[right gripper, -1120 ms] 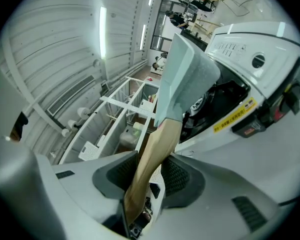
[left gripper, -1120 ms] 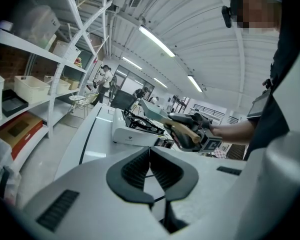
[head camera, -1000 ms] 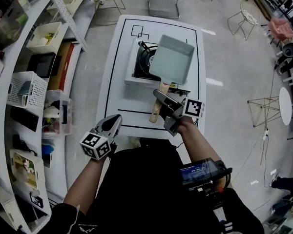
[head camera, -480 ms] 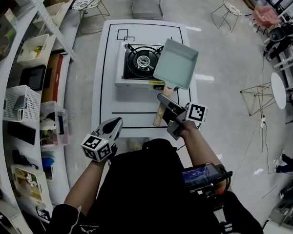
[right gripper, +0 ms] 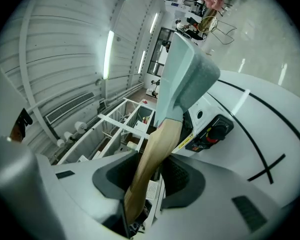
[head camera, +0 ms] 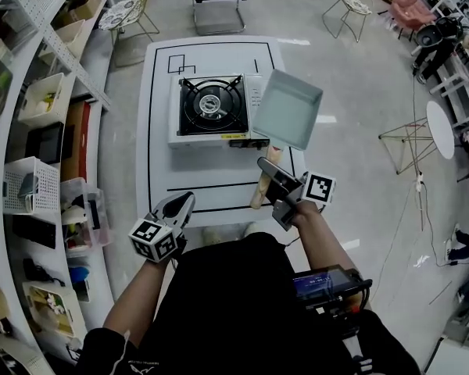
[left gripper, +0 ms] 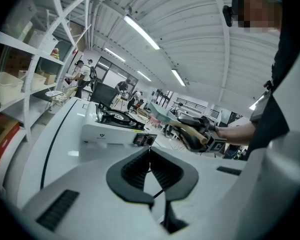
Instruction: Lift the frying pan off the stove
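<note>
Head view: frying pan off the burner, carried by my right claw.

I saw my right gripper (head camera: 266,168) clamped on the wooden handle (head camera: 259,191) of the frying pan (head camera: 288,109). In the right gripper view the handle passed between both pads, and they pressed on it from two sides. The square pale-green pan hung in the air, just beside the stove (head camera: 180,135) on its right, and partly over the right edge of the white table (head camera: 158,155). The black burner (head camera: 210,104) showed fully. My left gripper (head camera: 181,204) was near the front edge of the table, well apart from the pan. In the left gripper view its jaws were closed together and held nothing.
</note>
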Demonstrator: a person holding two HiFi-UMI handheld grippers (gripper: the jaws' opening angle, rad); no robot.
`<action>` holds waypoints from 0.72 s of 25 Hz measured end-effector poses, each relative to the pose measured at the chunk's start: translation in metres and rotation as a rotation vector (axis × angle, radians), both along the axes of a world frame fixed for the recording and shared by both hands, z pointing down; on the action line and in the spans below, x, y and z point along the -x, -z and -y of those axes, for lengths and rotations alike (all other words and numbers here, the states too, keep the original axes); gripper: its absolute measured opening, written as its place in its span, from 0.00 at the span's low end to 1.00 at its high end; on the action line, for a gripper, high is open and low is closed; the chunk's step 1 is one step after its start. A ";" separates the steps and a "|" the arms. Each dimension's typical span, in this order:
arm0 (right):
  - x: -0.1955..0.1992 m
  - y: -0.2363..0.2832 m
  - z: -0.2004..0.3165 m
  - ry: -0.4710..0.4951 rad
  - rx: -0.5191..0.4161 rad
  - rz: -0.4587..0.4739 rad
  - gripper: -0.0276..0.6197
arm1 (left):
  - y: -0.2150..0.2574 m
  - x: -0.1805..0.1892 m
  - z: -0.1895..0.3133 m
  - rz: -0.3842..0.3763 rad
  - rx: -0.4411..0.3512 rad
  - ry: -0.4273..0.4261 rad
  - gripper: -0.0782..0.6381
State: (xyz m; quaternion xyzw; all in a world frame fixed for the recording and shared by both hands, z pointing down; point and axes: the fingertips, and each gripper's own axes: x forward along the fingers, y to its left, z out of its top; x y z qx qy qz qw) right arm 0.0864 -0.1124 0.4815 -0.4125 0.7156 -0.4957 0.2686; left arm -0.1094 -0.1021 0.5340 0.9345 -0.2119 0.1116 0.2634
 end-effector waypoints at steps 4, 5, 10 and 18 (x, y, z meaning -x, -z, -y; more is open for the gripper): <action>-0.018 0.000 -0.012 -0.017 -0.010 -0.002 0.29 | -0.001 -0.018 -0.005 0.007 0.004 -0.033 0.12; -0.022 -0.001 -0.015 -0.022 -0.013 -0.003 0.29 | -0.001 -0.022 -0.006 0.008 0.004 -0.040 0.12; -0.045 -0.004 -0.028 -0.052 -0.011 0.004 0.29 | -0.002 -0.040 -0.010 0.017 0.004 -0.062 0.12; -0.075 -0.003 -0.050 -0.089 -0.016 0.008 0.30 | 0.000 -0.075 -0.015 0.027 0.001 -0.112 0.12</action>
